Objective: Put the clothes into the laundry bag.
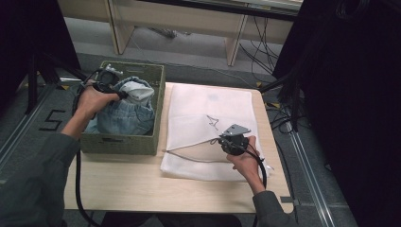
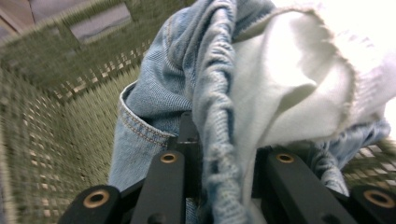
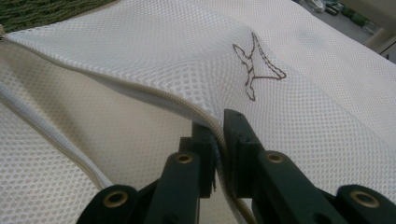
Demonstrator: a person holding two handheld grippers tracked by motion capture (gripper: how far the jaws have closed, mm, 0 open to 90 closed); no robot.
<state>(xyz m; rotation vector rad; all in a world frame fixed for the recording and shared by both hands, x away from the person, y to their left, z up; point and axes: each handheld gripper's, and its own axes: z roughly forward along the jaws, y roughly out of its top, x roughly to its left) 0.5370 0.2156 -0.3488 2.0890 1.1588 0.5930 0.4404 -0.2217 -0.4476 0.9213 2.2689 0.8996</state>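
A light-blue denim garment (image 1: 124, 113) with a pale lining sits bunched in the green woven basket (image 1: 159, 101) at the table's left. My left gripper (image 1: 124, 94) is shut on a fold of the denim garment (image 2: 210, 93), which hangs lifted above the basket (image 2: 51, 93). At the centre right lies a white mesh laundry bag (image 1: 208, 109) with a small stitched emblem. My right gripper (image 1: 222, 140) is shut on the upper edge of the mesh bag (image 3: 154, 51) beside its zipper, holding the mouth raised off the lower layer.
The bag's open mouth faces the basket, with its zipper edge (image 1: 189, 156) curving along the front. Bare wooden tabletop (image 1: 142, 182) runs along the near side. Black cables trail from both grippers, and dark frames stand on both sides of the table.
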